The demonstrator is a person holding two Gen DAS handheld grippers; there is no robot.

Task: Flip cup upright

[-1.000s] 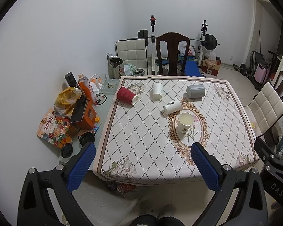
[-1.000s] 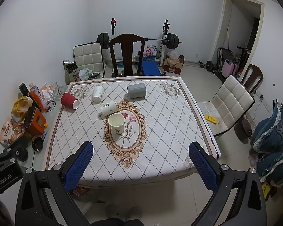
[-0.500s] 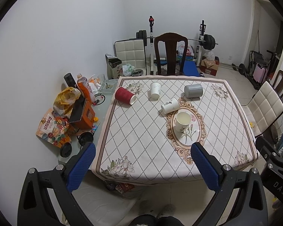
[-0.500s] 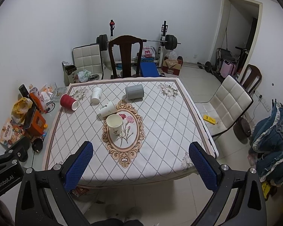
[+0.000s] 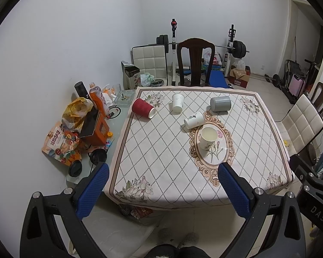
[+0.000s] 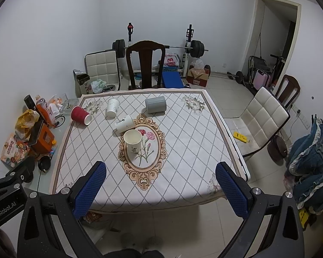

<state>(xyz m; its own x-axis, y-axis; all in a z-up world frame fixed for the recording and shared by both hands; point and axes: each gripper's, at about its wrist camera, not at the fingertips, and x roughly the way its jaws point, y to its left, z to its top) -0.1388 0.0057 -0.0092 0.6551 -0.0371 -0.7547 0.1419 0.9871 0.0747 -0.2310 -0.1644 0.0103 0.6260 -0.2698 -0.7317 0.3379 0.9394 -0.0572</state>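
One paper cup stood upright on the table; four others (red, white, grey) lay tipped, well apart from both the left gripper and the right gripper, which were wide open and empty.

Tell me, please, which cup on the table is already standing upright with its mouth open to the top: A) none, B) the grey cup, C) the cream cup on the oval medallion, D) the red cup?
C: the cream cup stands on its base on the medallion, open mouth up; the red cup and grey cup lie on their sides.
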